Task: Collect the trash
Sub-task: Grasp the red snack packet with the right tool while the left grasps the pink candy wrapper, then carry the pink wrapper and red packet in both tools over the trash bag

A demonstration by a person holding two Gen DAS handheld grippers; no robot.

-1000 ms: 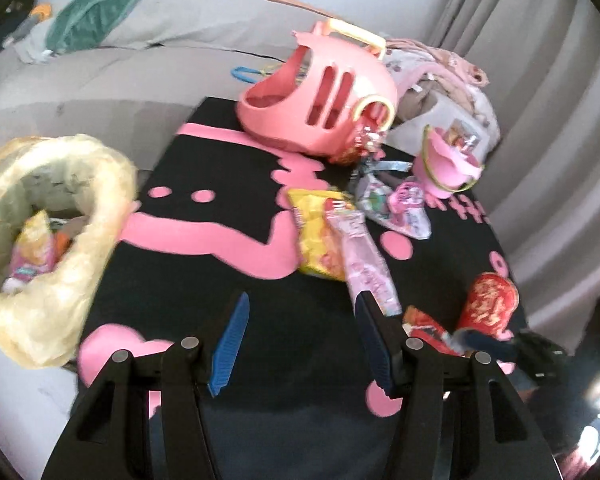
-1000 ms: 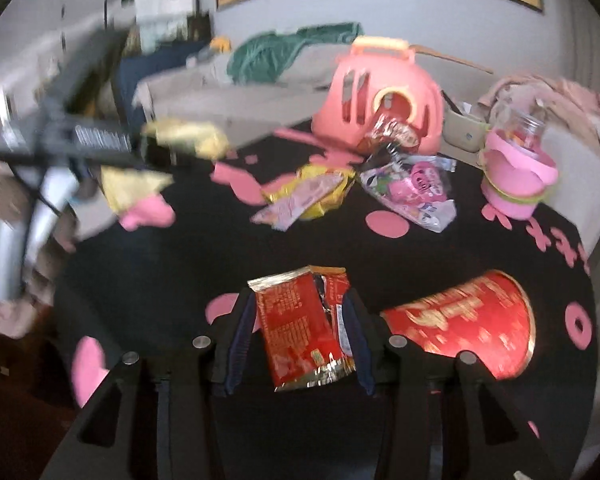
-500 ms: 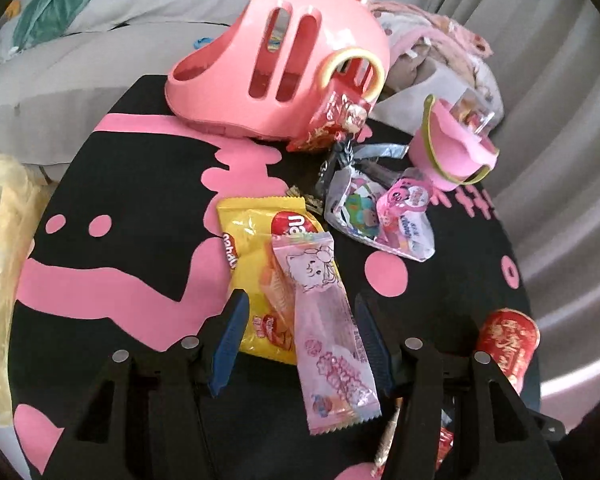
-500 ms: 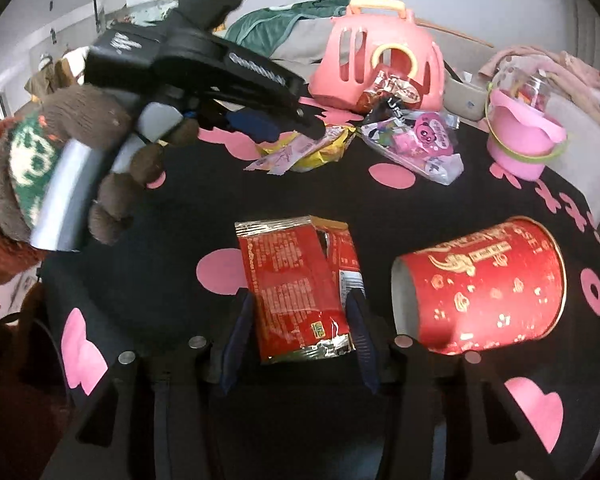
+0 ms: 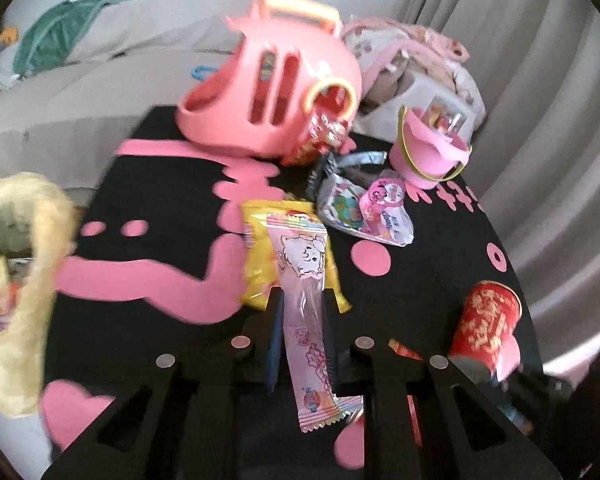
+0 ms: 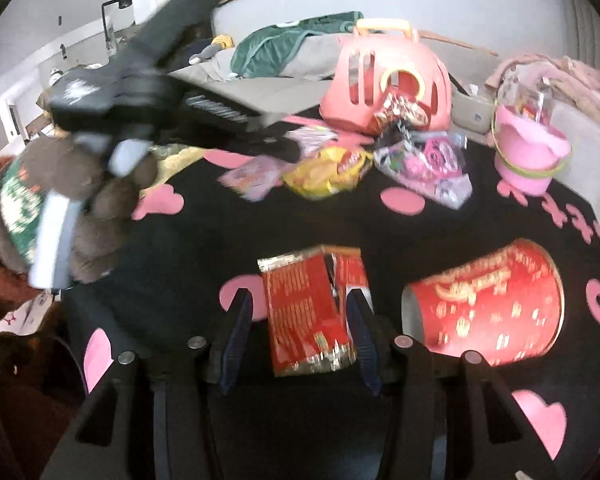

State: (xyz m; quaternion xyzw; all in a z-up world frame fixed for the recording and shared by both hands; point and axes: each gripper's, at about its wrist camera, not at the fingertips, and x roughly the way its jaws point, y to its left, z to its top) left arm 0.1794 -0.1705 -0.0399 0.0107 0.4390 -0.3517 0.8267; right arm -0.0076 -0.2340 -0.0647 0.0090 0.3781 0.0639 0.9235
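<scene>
My left gripper [image 5: 300, 320] is shut on a long pink candy wrapper [image 5: 306, 300] that lies over a yellow snack bag [image 5: 260, 264] on the black table. The same left gripper [image 6: 284, 148], held in a knitted glove, shows in the right wrist view with the pink wrapper [image 6: 256, 172]. My right gripper [image 6: 300, 320] is open with its jaws on either side of a red foil wrapper [image 6: 308, 312] on the table. A red paper cup [image 6: 488, 304] lies on its side to the right. A yellowish trash bag [image 5: 16, 280] stands open at the table's left edge.
A pink toy carrier [image 5: 272, 84] and a pink bucket [image 5: 432, 148] stand at the back. A clear toy packet [image 5: 364, 208] lies mid-table. The black cloth with pink shapes [image 5: 148, 184] covers the table. A grey sofa [image 5: 80, 80] is behind.
My left gripper moved forward over the pink wrapper and closed on it. My right gripper stayed open around the red foil wrapper.
</scene>
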